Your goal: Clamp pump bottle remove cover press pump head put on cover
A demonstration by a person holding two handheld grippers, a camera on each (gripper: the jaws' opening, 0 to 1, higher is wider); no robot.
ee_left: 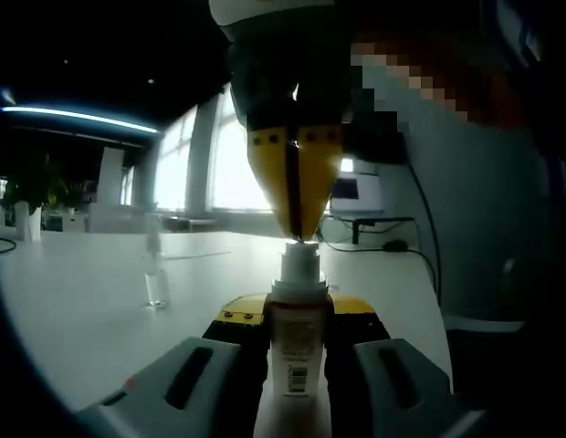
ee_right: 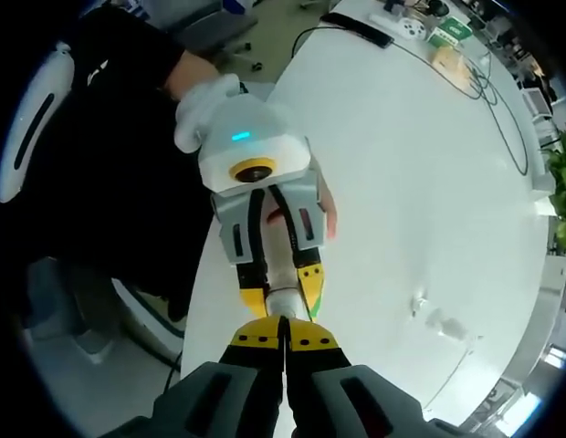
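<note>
The pump bottle (ee_left: 297, 358), white with a barcode label, stands upright between the jaws of my left gripper (ee_left: 299, 315), which is shut on its body. My right gripper (ee_left: 298, 234) comes down from above with its yellow fingertips shut and touching the top of the white pump head (ee_left: 299, 263). In the right gripper view my right gripper (ee_right: 283, 334) points down at the pump head (ee_right: 281, 301), which is held by the left gripper (ee_right: 283, 292). The clear cover (ee_left: 155, 270) stands apart on the white table (ee_left: 82, 301), to the left of the bottle; the cover (ee_right: 436, 317) lies to the right here.
A person in dark clothes with a white glove (ee_right: 203, 108) holds the left gripper at the table's edge. Cables (ee_right: 466, 64) and small items (ee_right: 447, 35) lie at the far end of the table (ee_right: 429, 164). A screen (ee_left: 356, 192) and potted plants (ee_left: 27, 187) stand behind.
</note>
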